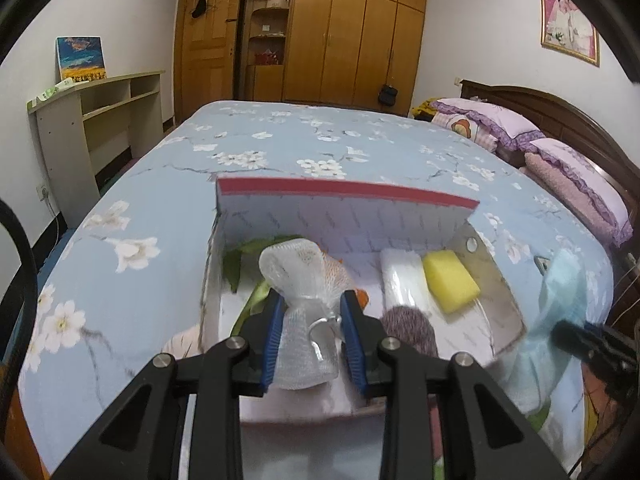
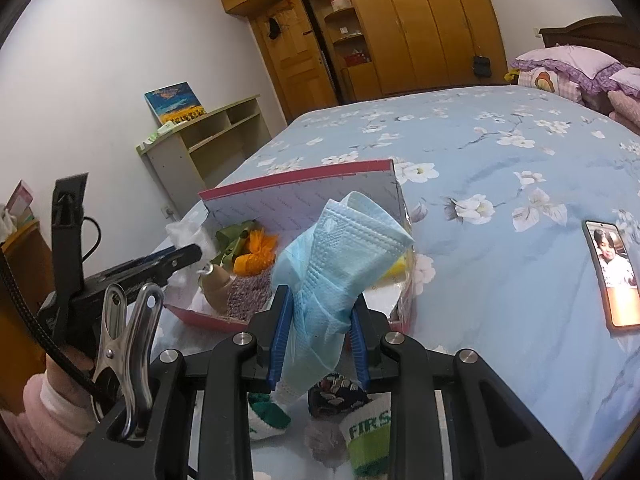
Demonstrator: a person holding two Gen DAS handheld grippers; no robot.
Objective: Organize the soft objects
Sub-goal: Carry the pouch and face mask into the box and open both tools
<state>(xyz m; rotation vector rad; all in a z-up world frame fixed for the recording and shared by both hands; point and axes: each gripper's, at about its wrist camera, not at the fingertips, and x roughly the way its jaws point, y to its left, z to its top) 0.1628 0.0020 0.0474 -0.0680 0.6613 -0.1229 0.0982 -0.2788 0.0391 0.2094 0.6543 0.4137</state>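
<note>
An open red-and-white box (image 1: 344, 192) sits on the bed, also in the right wrist view (image 2: 296, 184). My left gripper (image 1: 310, 312) is shut on a white foam net sleeve (image 1: 300, 280) and holds it over the box. Inside lie a yellow sponge (image 1: 450, 280), a white pad (image 1: 400, 280), a purple knitted piece (image 1: 412, 328), green leaves (image 1: 244, 256) and an orange flower (image 2: 256, 254). My right gripper (image 2: 320, 316) is shut on a light blue face mask (image 2: 344, 252), held up in front of the box. The mask shows blurred in the left wrist view (image 1: 556, 320).
The bed has a blue floral cover (image 1: 320, 140). A phone (image 2: 612, 272) lies on it to the right. Socks (image 2: 360, 428) lie under my right gripper. Purple pillows (image 1: 568, 164) and the headboard are at far right; a shelf unit (image 1: 96, 120) stands at left.
</note>
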